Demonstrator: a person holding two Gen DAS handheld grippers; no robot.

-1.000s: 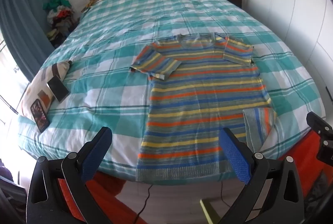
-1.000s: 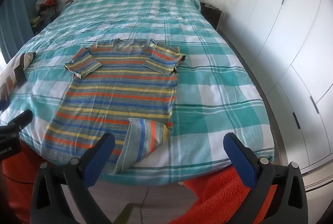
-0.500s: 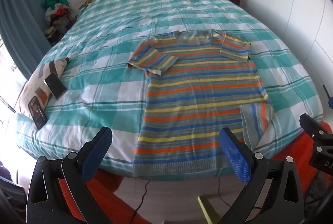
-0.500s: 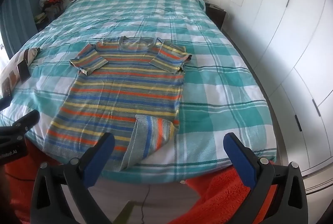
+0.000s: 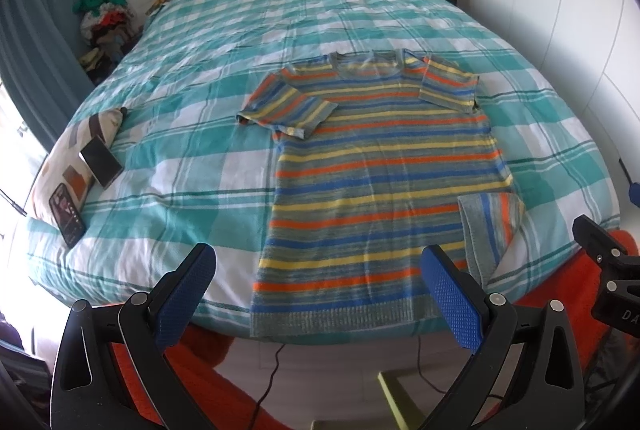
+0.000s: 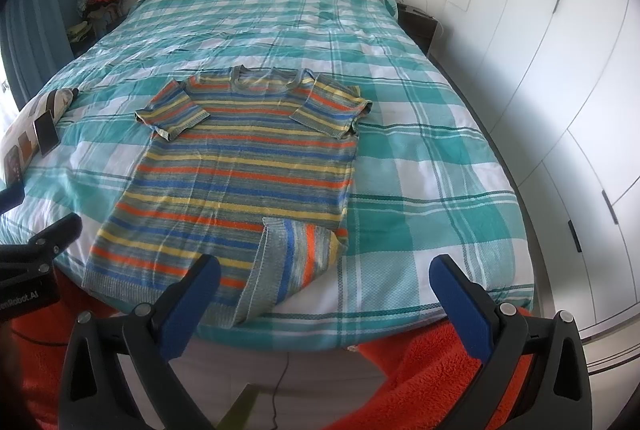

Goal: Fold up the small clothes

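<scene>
Both my grippers held wide and empty over the foot of the bed, the striped shirt lying ahead.

On my left gripper's (image 5: 318, 290) body, seen from the right wrist, I read part of a label: "enRobot.AI"; on my right gripper (image 6: 324, 296), seen from the left wrist, only "DA" shows. The shirt (image 5: 384, 182) is knitted in orange, yellow, blue and grey stripes and lies flat, neck away from me, on the teal-and-white checked bedspread (image 5: 280, 14), its hem at the near edge and its right bottom corner turned up over the front. Two phones (image 5: 102, 160) rest on a patterned cushion (image 5: 72, 154) at the left edge, well apart from the shirt. White wardrobe doors (image 6: 560, 50) stand to the right.
</scene>
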